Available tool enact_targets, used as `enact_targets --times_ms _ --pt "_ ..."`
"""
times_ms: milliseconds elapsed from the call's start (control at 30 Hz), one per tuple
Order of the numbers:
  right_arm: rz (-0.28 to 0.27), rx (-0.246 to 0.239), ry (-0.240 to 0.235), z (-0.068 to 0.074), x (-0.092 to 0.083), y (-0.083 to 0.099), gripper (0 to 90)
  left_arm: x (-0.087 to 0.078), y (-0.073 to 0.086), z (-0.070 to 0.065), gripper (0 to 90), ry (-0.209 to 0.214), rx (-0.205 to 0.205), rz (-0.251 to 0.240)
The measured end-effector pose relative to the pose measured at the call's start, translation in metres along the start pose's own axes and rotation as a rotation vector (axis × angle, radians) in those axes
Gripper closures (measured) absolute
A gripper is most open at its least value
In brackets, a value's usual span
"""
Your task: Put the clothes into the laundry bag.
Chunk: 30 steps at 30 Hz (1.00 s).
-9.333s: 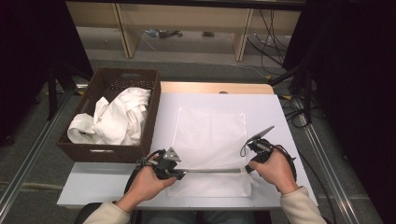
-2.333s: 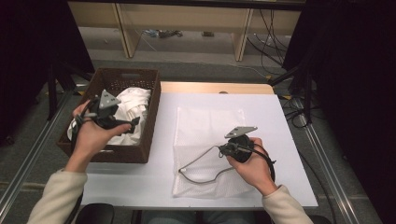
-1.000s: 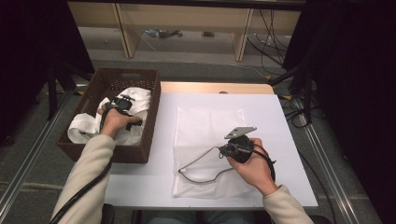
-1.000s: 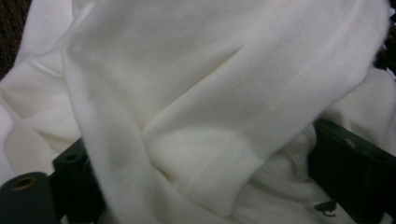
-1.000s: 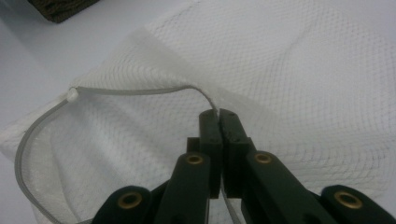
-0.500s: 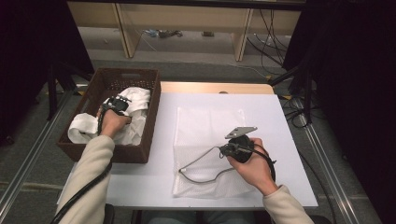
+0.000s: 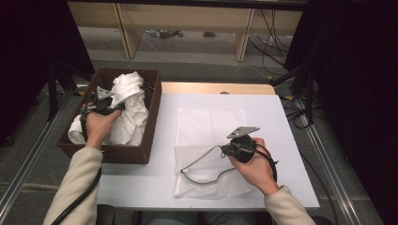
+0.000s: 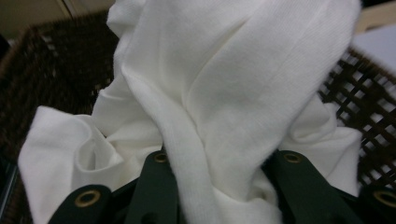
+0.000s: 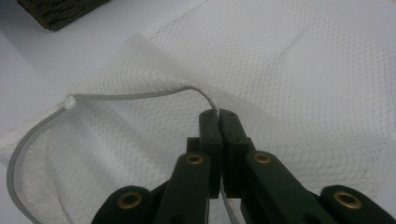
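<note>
Your left gripper was clamped on a thick fold of the white cloth, its jaws having just been closing with the fabric bunched between them, as the left gripper view showed with the cloth rising out of the pads. That cloth sat in the brown woven basket at the left edge of the tabletop, part of it drawn up above the rim while the rest lay heaped inside. It looked soft, light and limp, so you should have expected it to sag and trail from wherever it was pinched; a gathered fold seemed a safer hold than a single thin layer, which could slip. Your right gripper had its jaws together on the grey rim cord of the white mesh bag, which lay flat on the middle of the tabletop. That netting also looked flimsy, and the cord seemed its one firm place to hold.
</note>
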State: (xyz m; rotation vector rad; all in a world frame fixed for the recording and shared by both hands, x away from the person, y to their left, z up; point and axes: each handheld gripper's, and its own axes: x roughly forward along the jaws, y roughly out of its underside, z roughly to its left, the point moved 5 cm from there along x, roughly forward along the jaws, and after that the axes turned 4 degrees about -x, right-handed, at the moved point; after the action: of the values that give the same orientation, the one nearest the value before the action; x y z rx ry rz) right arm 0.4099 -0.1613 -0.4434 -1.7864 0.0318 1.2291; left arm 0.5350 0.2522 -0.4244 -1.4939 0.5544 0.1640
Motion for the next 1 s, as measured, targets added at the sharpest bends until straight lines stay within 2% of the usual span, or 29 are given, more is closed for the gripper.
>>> enact_targets --times_ms 33,100,167,267,333,433,700,733,833,900,1000 --pt "-0.024 -0.021 0.015 -0.001 0.003 0.000 90.0 -0.005 -0.005 -0.002 70.6 0.002 0.006 -0.035" --pt "-0.016 -0.006 0.014 0.000 0.002 0.000 90.0 -0.015 -0.015 -0.006 70.6 0.015 0.008 -0.098" --pt "0.012 0.011 -0.009 0.001 -0.001 0.001 90.0 -0.026 -0.026 -0.010 70.5 0.016 0.024 -0.149" --pt "-0.003 -0.010 0.002 -0.001 0.000 0.001 90.0 -0.043 -0.043 -0.017 70.5 0.028 0.037 -0.219" --pt "-0.010 -0.018 0.003 -0.002 0.000 0.000 90.0 -0.056 -0.055 -0.023 70.5 0.046 0.044 -0.266" --pt "-0.001 0.002 0.004 0.000 -0.001 0.001 90.0 -0.075 -0.072 -0.033 70.5 0.078 0.065 -0.333" --pt "-0.003 0.008 0.006 0.000 -0.001 0.001 90.0 -0.118 -0.103 -0.062 70.5 0.176 0.071 -0.462" --pt "-0.003 0.009 0.006 0.000 -0.001 0.000 90.0 -0.124 -0.104 -0.069 70.5 0.200 0.041 -0.465" --pt "-0.004 0.010 0.005 0.001 -0.002 0.000 90.0 -0.142 -0.116 -0.083 70.5 0.247 0.061 -0.502" --pt "-0.003 0.025 0.003 0.001 -0.002 0.000 90.0 -0.154 -0.124 -0.094 70.5 0.285 0.063 -0.518" --pt "-0.003 0.020 0.000 0.001 -0.002 0.000 90.0 -0.171 -0.136 -0.113 70.4 0.350 0.069 -0.544"
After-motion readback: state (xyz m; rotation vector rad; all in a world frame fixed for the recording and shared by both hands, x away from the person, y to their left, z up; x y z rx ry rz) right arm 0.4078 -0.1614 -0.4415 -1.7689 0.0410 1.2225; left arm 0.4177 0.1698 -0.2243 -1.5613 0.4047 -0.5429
